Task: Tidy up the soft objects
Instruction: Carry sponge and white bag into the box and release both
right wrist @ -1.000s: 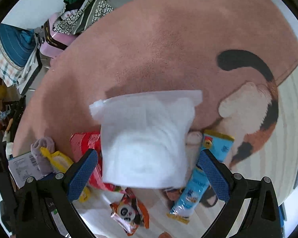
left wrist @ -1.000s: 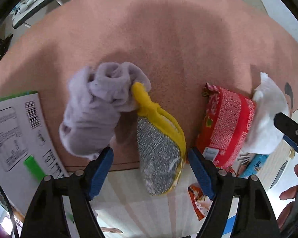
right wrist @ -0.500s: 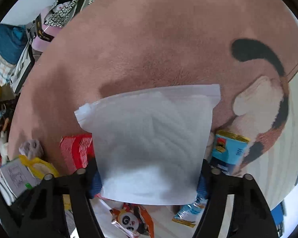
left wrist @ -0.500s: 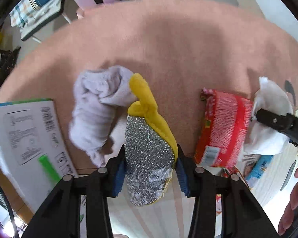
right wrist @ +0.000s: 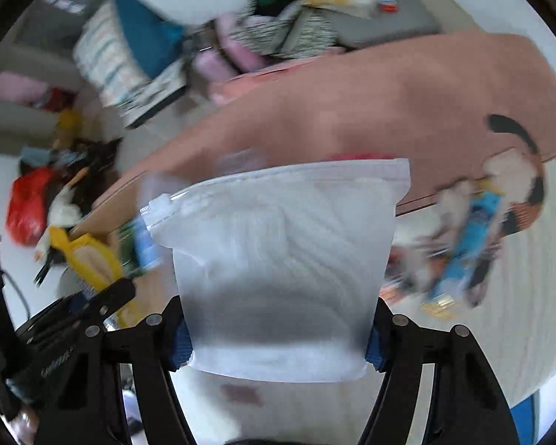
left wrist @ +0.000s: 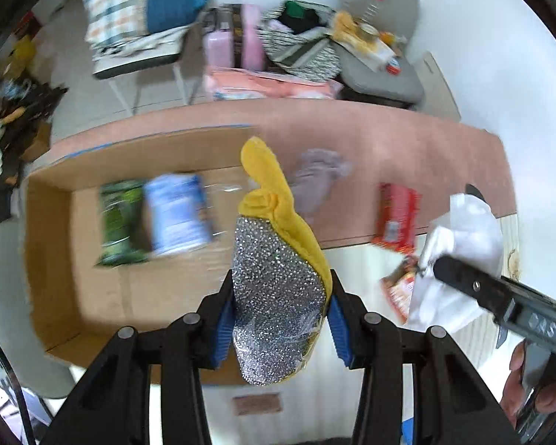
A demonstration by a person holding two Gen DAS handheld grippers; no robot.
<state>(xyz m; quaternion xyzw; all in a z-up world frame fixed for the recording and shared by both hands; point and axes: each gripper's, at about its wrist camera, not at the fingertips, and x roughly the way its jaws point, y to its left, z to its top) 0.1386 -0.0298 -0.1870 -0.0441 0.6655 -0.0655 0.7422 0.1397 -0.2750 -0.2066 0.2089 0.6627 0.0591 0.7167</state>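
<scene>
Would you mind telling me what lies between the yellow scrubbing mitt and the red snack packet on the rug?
In the left wrist view, a crumpled grey sock lies between the mitt and red packet.

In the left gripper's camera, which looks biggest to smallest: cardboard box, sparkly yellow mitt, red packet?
1. Cardboard box
2. Sparkly yellow mitt, though its closeness to the camera inflates it
3. Red packet

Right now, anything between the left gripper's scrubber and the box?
Nothing visible. The scrubber is held up in the left gripper, with the open box just beyond; two packets lie inside at its far end.
</scene>
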